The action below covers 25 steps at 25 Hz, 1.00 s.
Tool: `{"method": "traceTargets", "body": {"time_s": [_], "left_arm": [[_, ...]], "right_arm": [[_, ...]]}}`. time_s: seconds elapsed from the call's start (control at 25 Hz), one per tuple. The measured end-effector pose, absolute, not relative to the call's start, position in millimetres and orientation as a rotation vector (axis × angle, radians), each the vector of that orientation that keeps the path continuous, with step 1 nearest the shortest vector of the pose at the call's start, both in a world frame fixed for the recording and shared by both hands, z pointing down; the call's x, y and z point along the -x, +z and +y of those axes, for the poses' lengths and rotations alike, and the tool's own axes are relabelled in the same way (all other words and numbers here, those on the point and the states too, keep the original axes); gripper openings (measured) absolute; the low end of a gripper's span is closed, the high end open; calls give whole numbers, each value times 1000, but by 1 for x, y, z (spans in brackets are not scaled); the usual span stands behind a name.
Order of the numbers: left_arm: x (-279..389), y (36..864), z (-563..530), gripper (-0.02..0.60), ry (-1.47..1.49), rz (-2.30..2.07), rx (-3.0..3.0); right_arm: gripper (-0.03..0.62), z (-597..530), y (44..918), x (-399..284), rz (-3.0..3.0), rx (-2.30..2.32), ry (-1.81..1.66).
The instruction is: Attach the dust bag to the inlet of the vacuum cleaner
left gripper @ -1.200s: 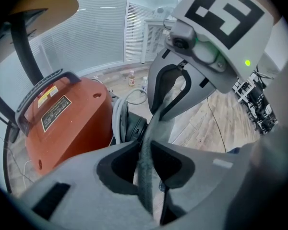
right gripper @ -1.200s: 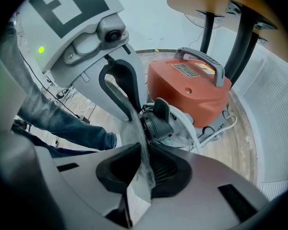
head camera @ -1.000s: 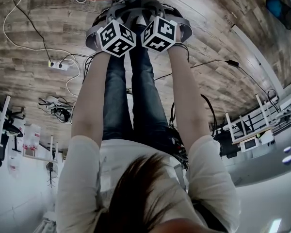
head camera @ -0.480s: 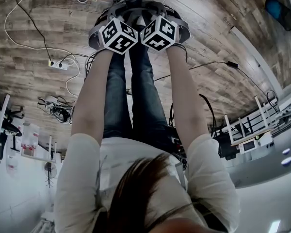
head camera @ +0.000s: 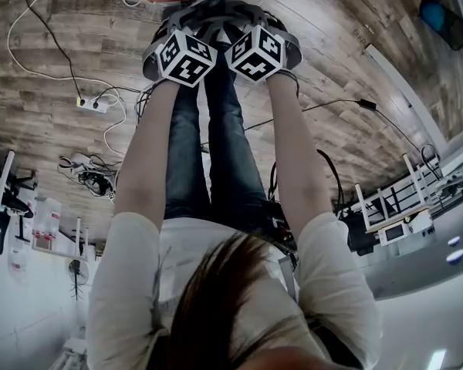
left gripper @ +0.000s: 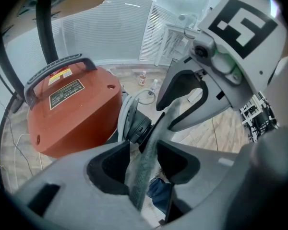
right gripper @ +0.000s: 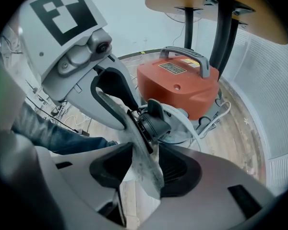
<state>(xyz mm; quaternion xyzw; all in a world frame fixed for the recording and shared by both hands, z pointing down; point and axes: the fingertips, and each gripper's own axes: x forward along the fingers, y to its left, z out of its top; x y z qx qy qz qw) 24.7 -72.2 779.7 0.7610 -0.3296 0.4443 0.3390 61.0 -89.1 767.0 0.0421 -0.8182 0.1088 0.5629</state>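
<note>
Person stood over the orange vacuum cleaner on the wood floor, both arms stretched straight down, the two marker cubes nearly touching each other just in front of it.

The left gripper had its jaws wide apart, having just been opening. A grey strip of the dust bag ran upright through the gap between the pads, but nothing was pinching it; there was daylight on either side of the cloth.

Same deal with the right gripper: jaws spread wide, just opened, bag fabric passing between the pads at a slant, loose rather than clamped.

The bag itself was right up at the black round inlet on the side of the vacuum, its edge lying against the inlet's collar, between the two grippers. Couldn't tell if it was fully seated.

The vacuum's grey handle pointed up, a round wooden table stood behind it, and a white cable snaked to a power strip.
</note>
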Motion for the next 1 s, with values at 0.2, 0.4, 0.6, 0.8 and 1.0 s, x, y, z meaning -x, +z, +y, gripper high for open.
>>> {"method": "traceTargets", "body": {"time_s": [0.2, 0.4, 0.6, 0.8, 1.0], "left_arm": [[-27, 776, -74, 190, 1157, -855, -1993], [-30, 769, -78, 193, 1147, -868, -2008], [-28, 761, -79, 193, 1130, -893, -2028], [-25, 751, -74, 193, 1103, -926, -2038], [-22, 740, -74, 169, 1072, -994, -2051]], "right_arm": [[183, -91, 763, -59, -1930, -115, 258], [184, -91, 757, -57, -1936, -115, 258], [183, -88, 751, -51, -1944, -114, 245], [170, -86, 742, -50, -1958, -144, 242], [98, -88, 731, -48, -1987, -193, 228]]}}
